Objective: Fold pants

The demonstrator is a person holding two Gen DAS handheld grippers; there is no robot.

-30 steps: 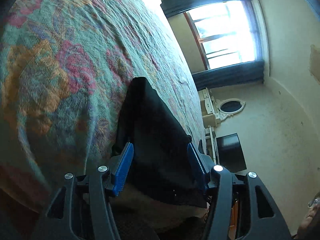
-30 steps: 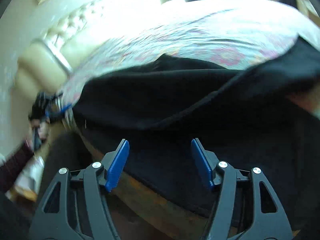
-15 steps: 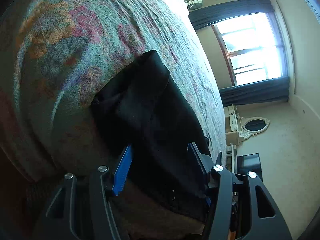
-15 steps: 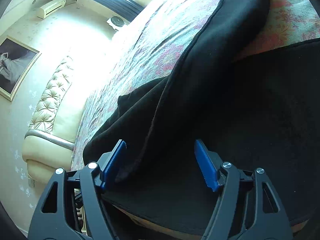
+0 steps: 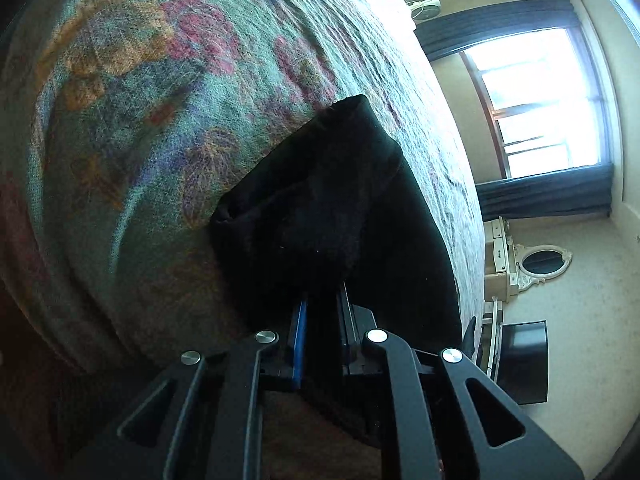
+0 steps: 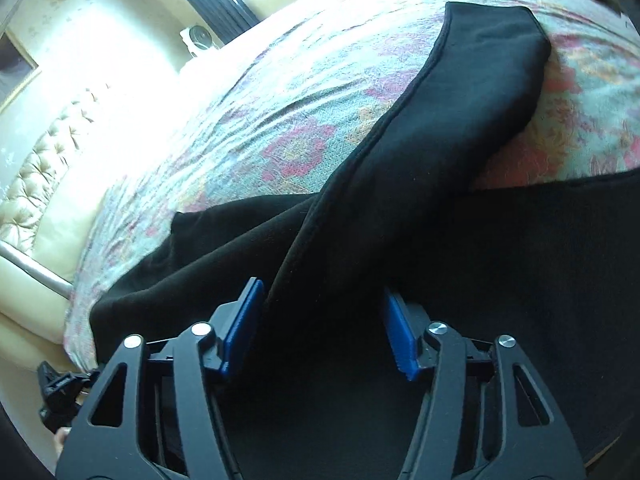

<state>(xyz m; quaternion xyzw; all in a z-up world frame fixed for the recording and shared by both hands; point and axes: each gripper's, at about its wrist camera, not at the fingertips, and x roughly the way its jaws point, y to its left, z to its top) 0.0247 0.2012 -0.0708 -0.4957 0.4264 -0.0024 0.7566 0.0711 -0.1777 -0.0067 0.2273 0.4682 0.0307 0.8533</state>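
Note:
Black pants (image 5: 352,216) lie on a floral bedspread (image 5: 168,100). In the left wrist view my left gripper (image 5: 322,316) is shut on a fold of the pants near one end of a leg. In the right wrist view the pants (image 6: 440,152) stretch across the bed, one leg running up to the far right. My right gripper (image 6: 324,320) is open, its blue pads on either side of a ridge of the black cloth, not closed on it.
The bedspread (image 6: 304,92) covers the bed up to a tufted cream headboard (image 6: 36,176). A bright window with dark curtains (image 5: 548,108), a white dresser with an oval mirror (image 5: 536,258) and a dark TV (image 5: 524,360) stand beyond the bed.
My left gripper has closed on the pants cloth; it was open before. My right gripper has moved in over the pants and straddles a fold of them, still open.

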